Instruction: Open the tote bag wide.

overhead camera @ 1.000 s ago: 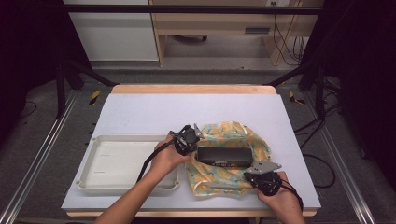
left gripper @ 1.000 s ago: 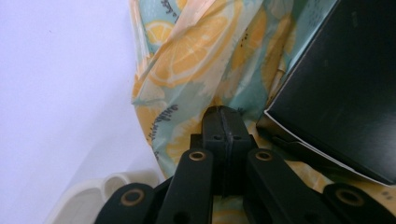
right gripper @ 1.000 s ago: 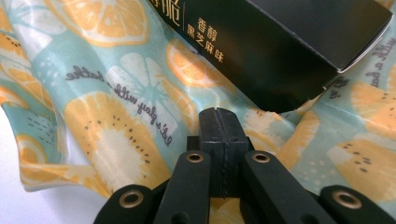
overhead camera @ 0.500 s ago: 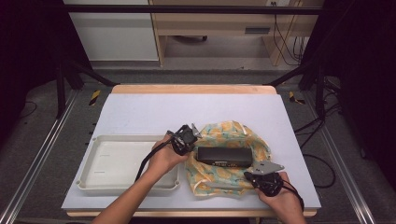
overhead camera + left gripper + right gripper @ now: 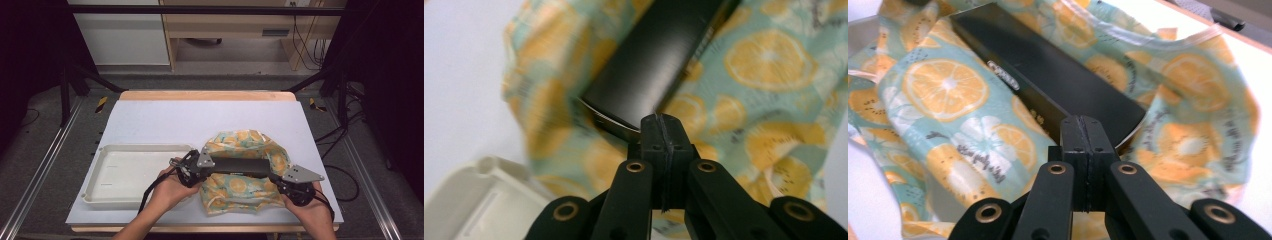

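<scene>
A long black box (image 5: 240, 166) lies on a cloth printed with orange slices (image 5: 245, 142) on the white table. My left gripper (image 5: 206, 168) is at the box's left end with its jaws shut. In the left gripper view its tips (image 5: 661, 122) meet the near edge of the box (image 5: 649, 65) over the cloth (image 5: 769, 65). My right gripper (image 5: 278, 180) is shut at the box's right end. In the right gripper view its tips (image 5: 1082, 125) touch the corner of the box (image 5: 1048, 75) above the cloth (image 5: 943, 90). Whether either pinches anything I cannot tell.
A shallow white tray (image 5: 140, 147) sits left of the cloth, close to my left hand, and its corner (image 5: 469, 200) also appears in the left gripper view. The white table top (image 5: 165, 120) stretches behind. Dark frame rails run along both sides.
My left gripper has come from the cloth's upper left corner toward me, to the box's left end. My right gripper has shifted slightly right and up.
</scene>
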`<state>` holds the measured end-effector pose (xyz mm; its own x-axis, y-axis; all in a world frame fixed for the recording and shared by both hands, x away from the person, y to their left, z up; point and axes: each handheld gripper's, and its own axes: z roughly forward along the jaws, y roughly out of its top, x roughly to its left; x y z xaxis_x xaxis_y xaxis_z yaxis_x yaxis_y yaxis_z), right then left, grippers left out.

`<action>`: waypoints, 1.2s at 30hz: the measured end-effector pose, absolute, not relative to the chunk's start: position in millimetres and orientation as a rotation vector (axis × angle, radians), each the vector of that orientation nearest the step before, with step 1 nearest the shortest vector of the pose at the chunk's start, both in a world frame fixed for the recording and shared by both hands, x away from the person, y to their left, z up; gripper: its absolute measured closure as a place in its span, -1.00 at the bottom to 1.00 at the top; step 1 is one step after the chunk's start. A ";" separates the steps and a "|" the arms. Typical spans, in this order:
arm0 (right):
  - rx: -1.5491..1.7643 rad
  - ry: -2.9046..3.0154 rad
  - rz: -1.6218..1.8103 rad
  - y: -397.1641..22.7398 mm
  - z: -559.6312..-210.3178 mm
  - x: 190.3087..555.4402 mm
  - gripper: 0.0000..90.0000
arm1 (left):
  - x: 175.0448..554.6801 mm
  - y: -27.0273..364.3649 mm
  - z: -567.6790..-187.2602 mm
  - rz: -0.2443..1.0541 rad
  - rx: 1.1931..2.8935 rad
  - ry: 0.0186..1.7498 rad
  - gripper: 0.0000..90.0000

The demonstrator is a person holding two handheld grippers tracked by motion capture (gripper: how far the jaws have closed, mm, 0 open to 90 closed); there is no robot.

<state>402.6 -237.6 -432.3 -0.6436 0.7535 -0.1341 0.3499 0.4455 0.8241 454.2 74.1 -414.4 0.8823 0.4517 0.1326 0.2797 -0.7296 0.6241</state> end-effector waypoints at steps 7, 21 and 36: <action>0.948 2.177 1.057 -245.1 -424.1 416.9 1.00 | 454.1 62.3 -436.7 0.407 2.520 0.529 1.00; 1.072 2.173 0.995 -256.7 -432.4 484.9 1.00 | 455.4 51.6 -455.2 0.384 2.594 0.530 1.00; 1.213 2.265 0.838 -271.0 -472.1 521.6 1.00 | 455.7 54.3 -458.1 0.361 2.596 0.531 1.00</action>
